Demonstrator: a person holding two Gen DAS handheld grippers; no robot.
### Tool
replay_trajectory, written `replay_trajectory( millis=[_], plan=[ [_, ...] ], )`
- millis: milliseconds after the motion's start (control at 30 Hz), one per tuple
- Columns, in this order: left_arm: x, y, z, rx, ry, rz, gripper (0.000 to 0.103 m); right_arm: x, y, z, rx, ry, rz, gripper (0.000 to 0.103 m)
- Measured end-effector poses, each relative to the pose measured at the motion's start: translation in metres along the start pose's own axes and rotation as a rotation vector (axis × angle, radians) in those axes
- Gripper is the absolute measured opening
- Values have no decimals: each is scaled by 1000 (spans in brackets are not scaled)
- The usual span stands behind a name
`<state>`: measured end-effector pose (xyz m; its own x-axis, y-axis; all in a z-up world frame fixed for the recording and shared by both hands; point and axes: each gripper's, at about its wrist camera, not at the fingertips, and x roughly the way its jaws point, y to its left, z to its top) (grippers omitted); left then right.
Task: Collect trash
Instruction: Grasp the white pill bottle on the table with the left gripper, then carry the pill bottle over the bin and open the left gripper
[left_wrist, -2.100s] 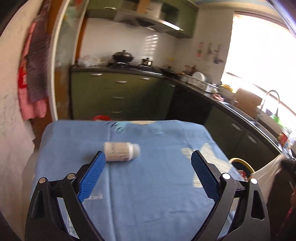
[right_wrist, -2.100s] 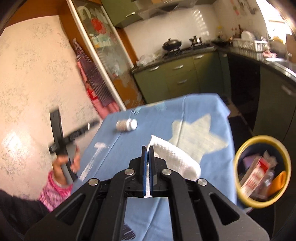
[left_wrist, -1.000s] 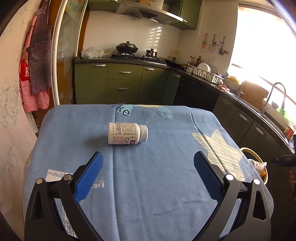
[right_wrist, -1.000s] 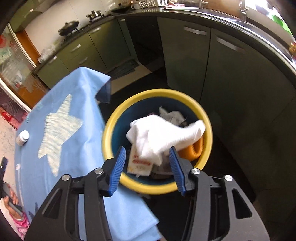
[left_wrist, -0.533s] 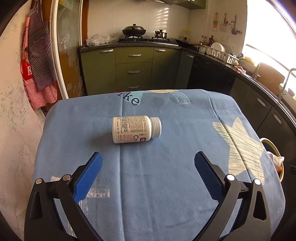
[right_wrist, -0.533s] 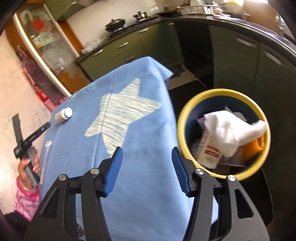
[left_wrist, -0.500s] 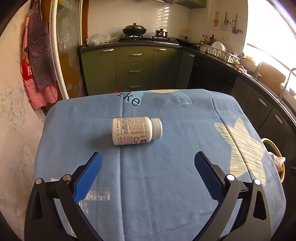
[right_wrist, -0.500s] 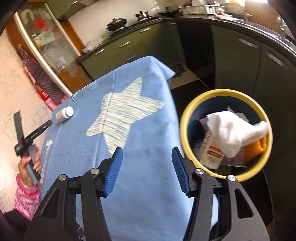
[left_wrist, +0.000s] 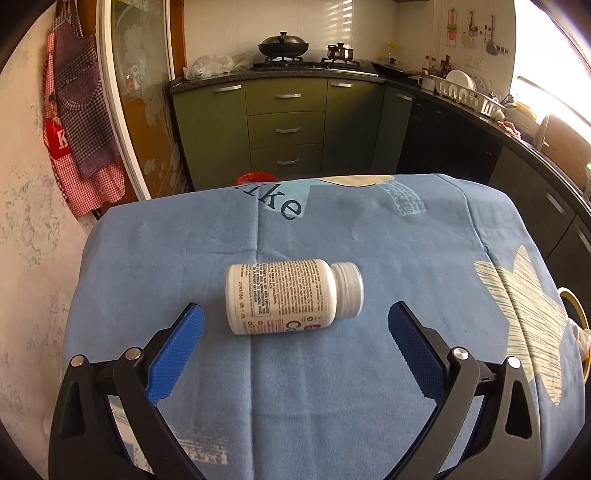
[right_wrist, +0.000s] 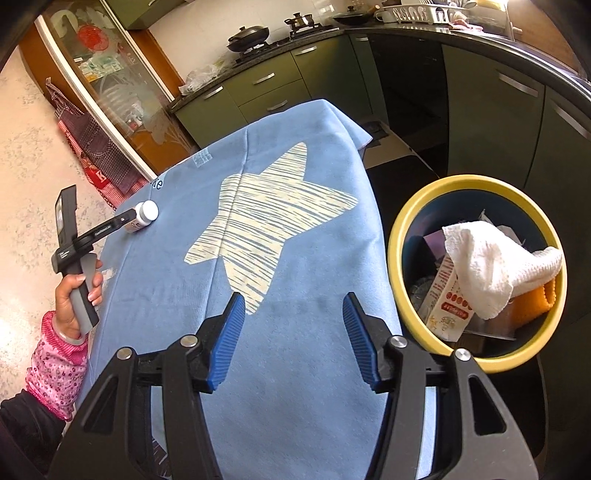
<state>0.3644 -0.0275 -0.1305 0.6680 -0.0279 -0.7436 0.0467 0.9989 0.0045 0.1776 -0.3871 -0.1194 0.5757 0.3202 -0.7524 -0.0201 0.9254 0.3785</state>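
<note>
White plastic pill bottle (left_wrist: 293, 295) is seen lying on its side on the blue-clothed bench (left_wrist: 369, 387), just ahead of the left gripper (left_wrist: 295, 325), jaws wide open, empty. Body, not cap, should be straddled. Right gripper (right_wrist: 293, 314): open, empty, near the trash bin (right_wrist: 402, 229).

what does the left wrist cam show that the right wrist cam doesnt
Only the left wrist view shows the bottle's printed label and the open left gripper framing it. Only the right wrist view shows the bin's contents: white towel, carton, plus the open right gripper. Both show the bottle, blue cloth and yellow-rimmed bin.
</note>
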Motion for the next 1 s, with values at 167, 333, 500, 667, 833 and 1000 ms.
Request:
replay_trajectory(
  millis=[167, 333, 500, 667, 833, 1000],
  plan=[
    [16, -9, 6, 4, 19, 7, 98, 4, 4, 2, -10, 6, 19, 53],
    [28, -13, 12, -8, 30, 25, 98, 9, 6, 4, -17, 15, 28, 53],
    [42, -10, 15, -34, 52, 41, 94, 12, 6, 4, -19, 19, 33, 53],
    [44, -7, 13, -42, 61, 32, 83, 10, 6, 3, -15, 16, 35, 53],
    [20, -11, 9, -16, 26, 18, 83, 6, 6, 2, -17, 7, 39, 53],
    [-20, -35, 5, 57, 8, -67, 83, -10, -2, -2, 2, -33, 21, 53]
  ],
)
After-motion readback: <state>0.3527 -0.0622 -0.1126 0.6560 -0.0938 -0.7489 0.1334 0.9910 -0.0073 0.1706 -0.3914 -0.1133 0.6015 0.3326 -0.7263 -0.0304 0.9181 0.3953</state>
